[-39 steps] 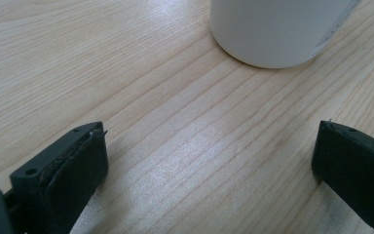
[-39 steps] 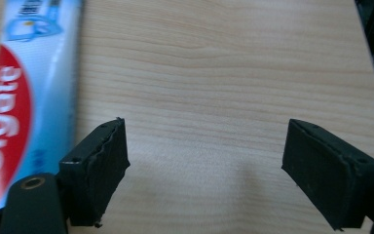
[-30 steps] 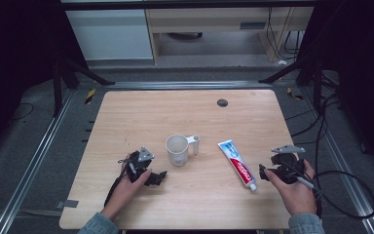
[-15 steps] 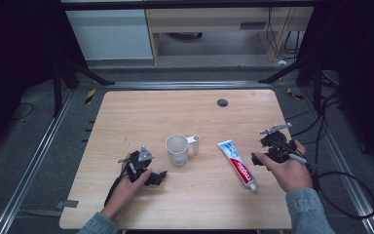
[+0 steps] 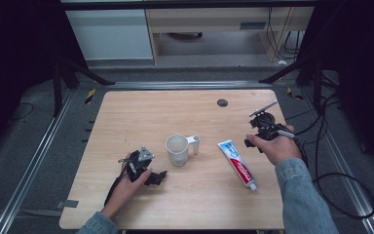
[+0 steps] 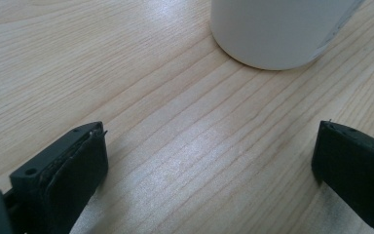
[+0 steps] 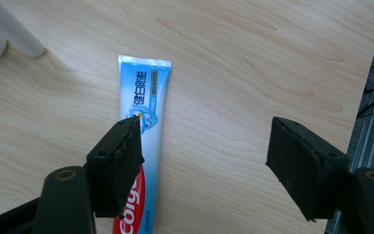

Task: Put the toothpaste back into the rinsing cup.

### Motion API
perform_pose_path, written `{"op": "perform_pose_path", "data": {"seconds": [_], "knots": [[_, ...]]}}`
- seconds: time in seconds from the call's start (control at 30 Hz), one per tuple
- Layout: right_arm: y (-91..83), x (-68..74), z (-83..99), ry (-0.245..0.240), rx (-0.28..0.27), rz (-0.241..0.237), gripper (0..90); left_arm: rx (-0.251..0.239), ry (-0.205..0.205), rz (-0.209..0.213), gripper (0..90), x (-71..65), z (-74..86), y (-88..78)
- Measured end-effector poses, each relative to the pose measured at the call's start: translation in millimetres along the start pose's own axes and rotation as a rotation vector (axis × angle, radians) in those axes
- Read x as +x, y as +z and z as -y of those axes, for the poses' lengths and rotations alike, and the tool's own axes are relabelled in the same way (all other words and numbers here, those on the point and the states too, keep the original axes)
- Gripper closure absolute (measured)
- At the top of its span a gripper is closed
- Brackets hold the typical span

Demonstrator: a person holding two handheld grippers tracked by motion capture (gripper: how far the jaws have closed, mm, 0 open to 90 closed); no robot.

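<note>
Down at the bottom of the high view, two forearms come up over the pale wooden surface (image 5: 126, 122). The left tongs (image 5: 157, 176) sit low in the lower left of the frame, resting on the wood in the person's left hand (image 5: 126, 187), grey plate on top. From the left gripper view the jaws are spread wide, bare wood between them, and the base of the white mug (image 6: 277, 31) stands at the top of that frame, well clear of both jaws.

A little higher in the high view, around the middle, there's that mug (image 5: 177, 149), upright, its handle pointing to the right of the frame. Just right of it lies the toothpaste tube (image 5: 237, 164), flat on the surface, slanting from centre down to the lower right, cap end nearest the person.

Right of the tube, the right tongs (image 5: 251, 142) hang above the wood in the right hand (image 5: 277, 146), the cable trailing off the edge. Its jaws have just been closing, yet they stand apart with nothing gripped: in the right gripper view the tube (image 7: 143, 112) lies below the left jaw, its crimped end toward the top of that frame.

Farther up the high view, a small dark round disc (image 5: 222, 102) sits near the far edge. Beyond that, the grey floor and a white cabinet (image 5: 112, 34).
</note>
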State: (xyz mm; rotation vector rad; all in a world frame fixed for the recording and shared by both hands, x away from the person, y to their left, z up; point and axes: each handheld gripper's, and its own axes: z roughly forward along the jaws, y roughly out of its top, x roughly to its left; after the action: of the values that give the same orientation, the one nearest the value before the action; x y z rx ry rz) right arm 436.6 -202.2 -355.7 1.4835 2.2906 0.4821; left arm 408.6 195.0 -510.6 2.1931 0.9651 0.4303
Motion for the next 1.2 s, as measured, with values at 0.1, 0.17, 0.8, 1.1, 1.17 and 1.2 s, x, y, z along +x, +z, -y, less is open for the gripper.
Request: {"op": "perform_pose_path", "data": {"seconds": [0.1, 0.17, 0.8, 1.1, 1.17, 1.2], "knots": [[2.9, 0.0, -4.2, -0.004, 0.012, -0.007, 30.7, 0.0, 0.0, 0.0, 0.0, 0.1, -0.1, 0.1], [4.9, 0.8, -7.2, -0.007, 0.017, -0.019, 30.8, 0.0, 0.0, 0.001, 0.0, 0.2, -0.1, 0.2], [64.3, 32.1, -26.6, -0.078, 0.115, -0.05, 36.3, -0.002, 0.002, 0.004, 0.0, 0.6, -0.3, 0.5], [85.2, 34.3, -23.2, -0.056, 0.156, -0.081, 41.0, -0.002, 0.003, 0.005, 0.0, 0.8, -0.4, 0.6], [89.2, 35.0, -21.5, -0.041, 0.173, -0.091, 41.4, -0.002, 0.003, 0.005, 0.0, 0.7, -0.4, 0.6], [89.2, 35.0, -21.5, -0.041, 0.173, -0.091, 41.4, -0.002, 0.002, 0.005, 0.0, 0.7, -0.4, 0.6]]}}
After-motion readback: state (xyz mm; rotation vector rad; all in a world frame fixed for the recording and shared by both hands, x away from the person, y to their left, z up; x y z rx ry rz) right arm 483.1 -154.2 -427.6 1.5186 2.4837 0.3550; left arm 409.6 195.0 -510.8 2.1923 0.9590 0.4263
